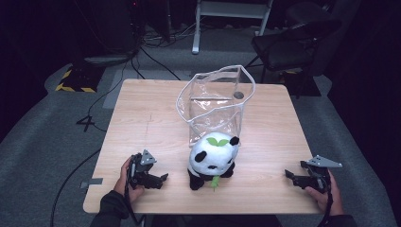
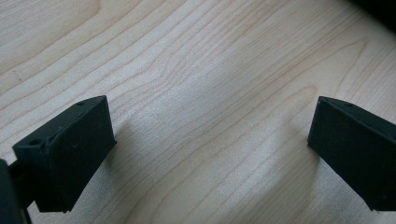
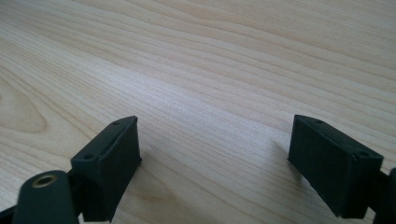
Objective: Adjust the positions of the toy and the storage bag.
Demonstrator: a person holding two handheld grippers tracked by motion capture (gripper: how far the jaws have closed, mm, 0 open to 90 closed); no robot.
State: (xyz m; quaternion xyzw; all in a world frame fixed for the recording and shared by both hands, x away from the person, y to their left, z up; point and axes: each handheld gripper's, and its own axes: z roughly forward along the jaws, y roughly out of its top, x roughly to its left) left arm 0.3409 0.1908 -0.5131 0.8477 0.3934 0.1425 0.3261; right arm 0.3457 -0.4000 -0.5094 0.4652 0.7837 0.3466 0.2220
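Plush panda toy (image 1: 212,161), black and white with a green leaf on its head, sits upright on our light wooden tabletop (image 1: 142,118), touching the front of a clear plastic bag with white rim (image 1: 215,101). Left of the panda our left gripper (image 1: 162,179) rests with jaws spread over bare wood; right of the panda, well apart, our right gripper (image 1: 289,176) likewise gapes, holding nothing.
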